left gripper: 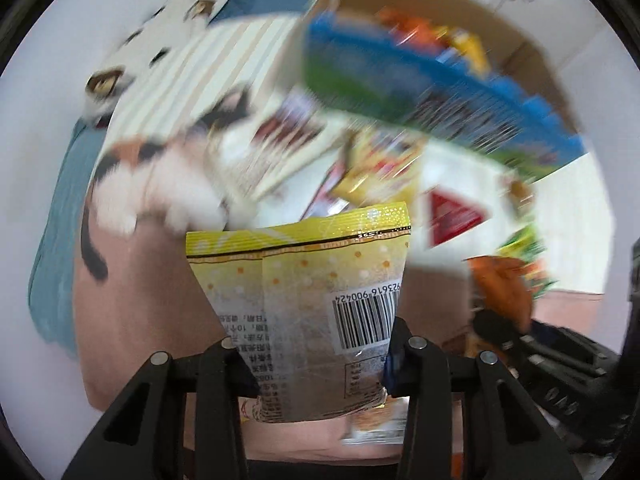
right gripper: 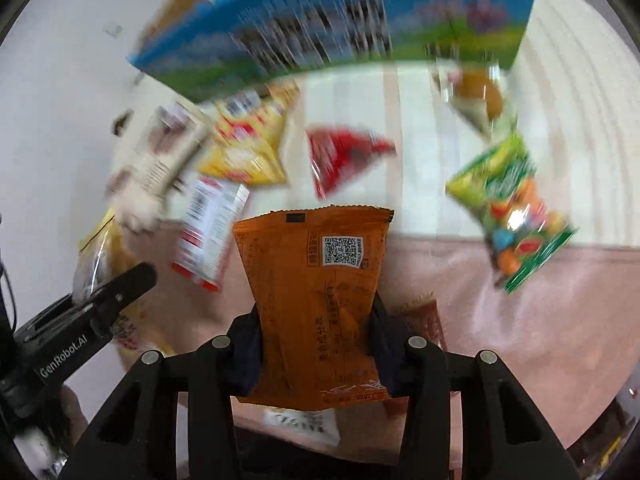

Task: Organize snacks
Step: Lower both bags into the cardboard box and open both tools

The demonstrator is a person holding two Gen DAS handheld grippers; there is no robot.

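Observation:
My left gripper is shut on a yellow snack packet with a barcode, held up above the pink cloth. My right gripper is shut on an orange snack packet with a QR code. The orange packet also shows at the right of the left wrist view, and the left gripper shows at the left of the right wrist view. A cardboard box with snacks inside stands ahead, with a blue-and-green box leaning at its front. The scene is blurred.
Loose packets lie on the striped cloth: a red triangular one, yellow ones, a red-and-white one, a green candy bag. A cat-print fabric lies at left.

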